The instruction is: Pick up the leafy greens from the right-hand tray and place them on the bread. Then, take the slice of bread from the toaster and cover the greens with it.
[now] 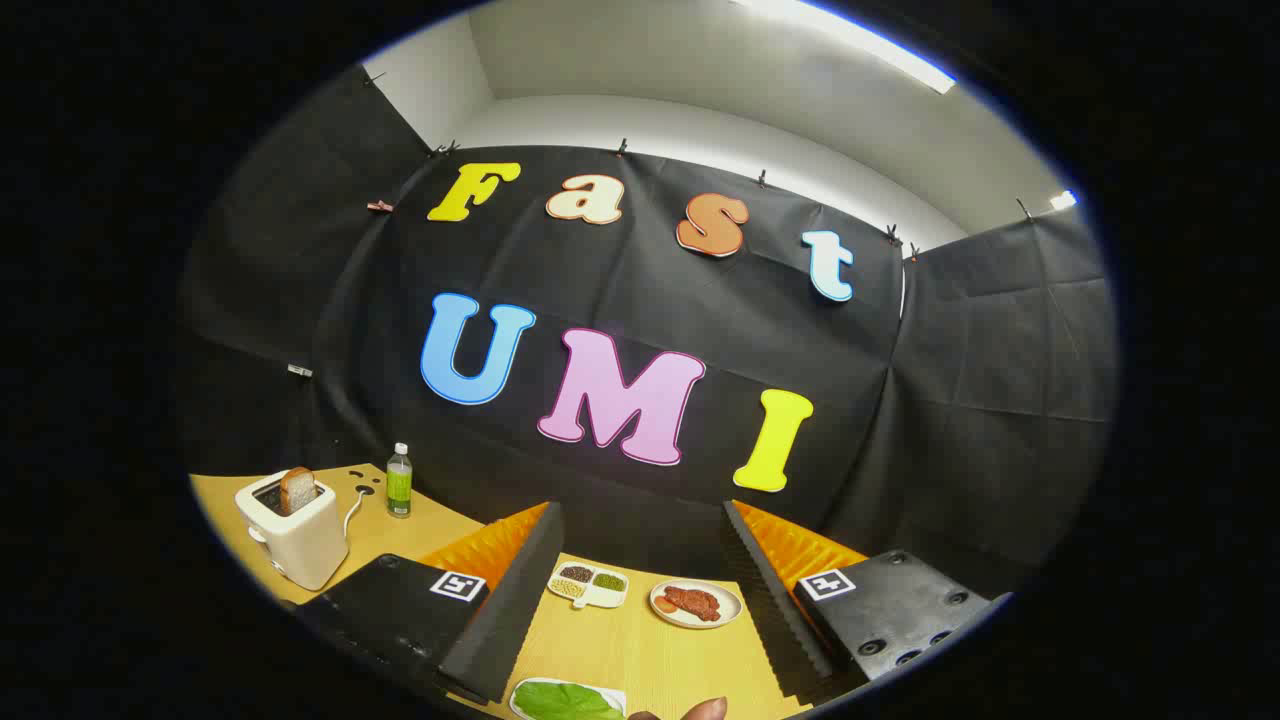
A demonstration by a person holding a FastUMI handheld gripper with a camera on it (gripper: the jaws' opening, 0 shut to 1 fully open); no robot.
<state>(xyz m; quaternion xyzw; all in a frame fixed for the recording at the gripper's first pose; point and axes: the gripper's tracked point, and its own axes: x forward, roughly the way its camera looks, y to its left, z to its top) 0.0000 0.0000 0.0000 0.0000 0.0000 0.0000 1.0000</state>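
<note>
The claw (640, 610) stood wide and empty above the table (640, 650). The greens (565, 701) lay on their tray at the frame's bottom centre, nearer than the fingers. It would need to dip low and pinch the leaf gently. The toaster (295, 530) with its bread slice (297, 489) waited lower left.

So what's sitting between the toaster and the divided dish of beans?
In the gripper view, one of the tongs' fingers crosses between the toaster and the divided dish. The tongs are open, holding nothing. A green bottle stands farther back.

Matt wood-grain table (640, 650), glossy plastic toaster (300, 535), ribbed jaws
</note>
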